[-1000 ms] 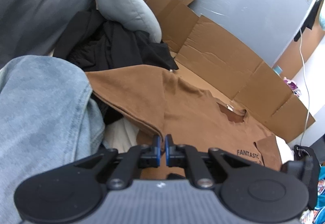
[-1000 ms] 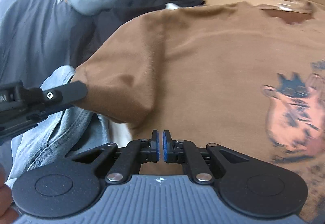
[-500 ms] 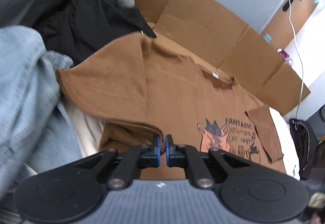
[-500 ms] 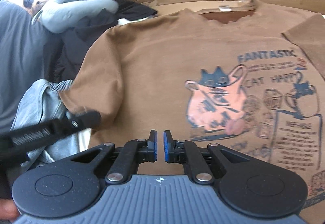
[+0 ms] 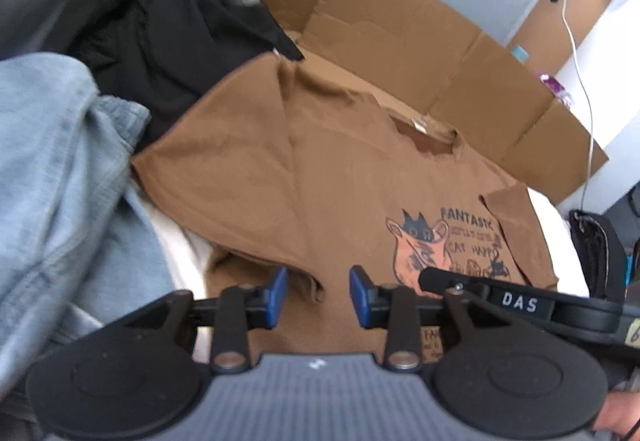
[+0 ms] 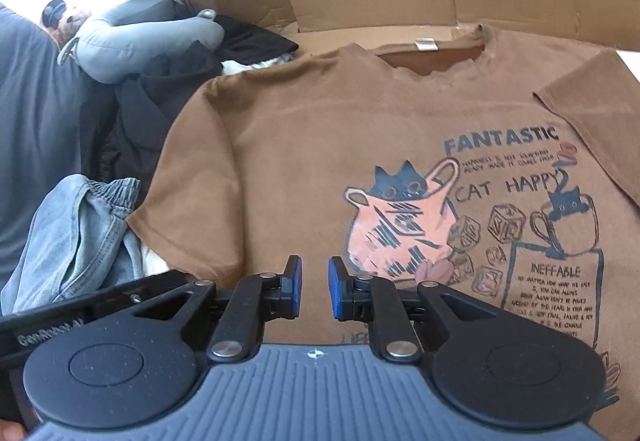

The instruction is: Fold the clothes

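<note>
Left wrist view: my left gripper point(image 5: 318, 295) hovers low over the near hem of the brown printed cotton T-shirt point(image 5: 340, 177), blue pads spread, holding nothing. The shirt lies face up on flattened cardboard point(image 5: 400, 29). A black bar beside me reads "DAS".

Right wrist view: my right gripper point(image 6: 314, 291) hangs over the same shirt point(image 6: 300, 145), pads parted and empty. The print reads "FANTASTIC", "CAT HAPPY", "INEFFABLE".

Daylight blew out the upper corners; the left view was motion-blurred, both bent by fisheye at edges.
</note>
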A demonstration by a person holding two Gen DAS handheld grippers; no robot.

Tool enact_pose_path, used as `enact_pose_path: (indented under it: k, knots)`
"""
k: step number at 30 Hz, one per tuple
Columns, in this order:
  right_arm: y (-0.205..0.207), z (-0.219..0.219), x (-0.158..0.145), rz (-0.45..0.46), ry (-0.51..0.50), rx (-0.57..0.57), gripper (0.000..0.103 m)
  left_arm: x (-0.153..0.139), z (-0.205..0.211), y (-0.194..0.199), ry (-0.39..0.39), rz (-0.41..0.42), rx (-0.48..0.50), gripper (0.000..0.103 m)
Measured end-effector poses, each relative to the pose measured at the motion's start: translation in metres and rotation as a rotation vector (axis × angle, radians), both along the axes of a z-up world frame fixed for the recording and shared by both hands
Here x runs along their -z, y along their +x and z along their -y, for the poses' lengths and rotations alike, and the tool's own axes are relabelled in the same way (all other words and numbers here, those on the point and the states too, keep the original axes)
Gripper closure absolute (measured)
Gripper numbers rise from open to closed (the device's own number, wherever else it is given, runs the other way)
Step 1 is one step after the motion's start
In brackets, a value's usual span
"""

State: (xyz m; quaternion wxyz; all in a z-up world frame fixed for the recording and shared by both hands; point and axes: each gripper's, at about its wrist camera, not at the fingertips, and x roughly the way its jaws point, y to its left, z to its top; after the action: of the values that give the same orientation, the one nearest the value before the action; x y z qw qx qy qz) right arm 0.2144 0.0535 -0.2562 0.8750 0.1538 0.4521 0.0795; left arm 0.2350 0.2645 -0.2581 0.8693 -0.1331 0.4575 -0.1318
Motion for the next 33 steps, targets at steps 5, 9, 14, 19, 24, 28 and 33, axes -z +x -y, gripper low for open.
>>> enact_pose_path:
  k: [5, 9, 14, 19, 24, 28, 33]
  knots:
    - [0.008, -0.022, -0.008, 0.033, -0.015, -0.061, 0.088, -0.009, -0.02, 0.0, 0.028, -0.009, -0.09, 0.067]
    - [0.015, -0.047, -0.012, 0.062, -0.028, -0.122, 0.074, -0.023, -0.037, 0.001, 0.043, -0.019, -0.119, 0.067]
    - [0.025, -0.083, -0.016, 0.103, -0.043, -0.215, 0.063, -0.04, -0.062, 0.0, 0.031, 0.005, -0.186, 0.067]
    - [0.038, -0.121, -0.007, 0.108, -0.119, -0.319, 0.063, -0.051, -0.079, -0.005, 0.001, 0.039, -0.206, 0.067]
    - [0.047, -0.154, 0.005, 0.114, -0.166, -0.39, 0.061, -0.055, -0.097, -0.008, -0.015, 0.048, -0.235, 0.067]
    - [0.052, -0.174, 0.015, 0.116, -0.201, -0.443, 0.059, -0.055, -0.113, -0.01, -0.021, 0.05, -0.274, 0.067]
    - [0.058, -0.194, 0.023, 0.124, -0.247, -0.486, 0.058, -0.052, -0.121, -0.01, -0.02, 0.048, -0.294, 0.068]
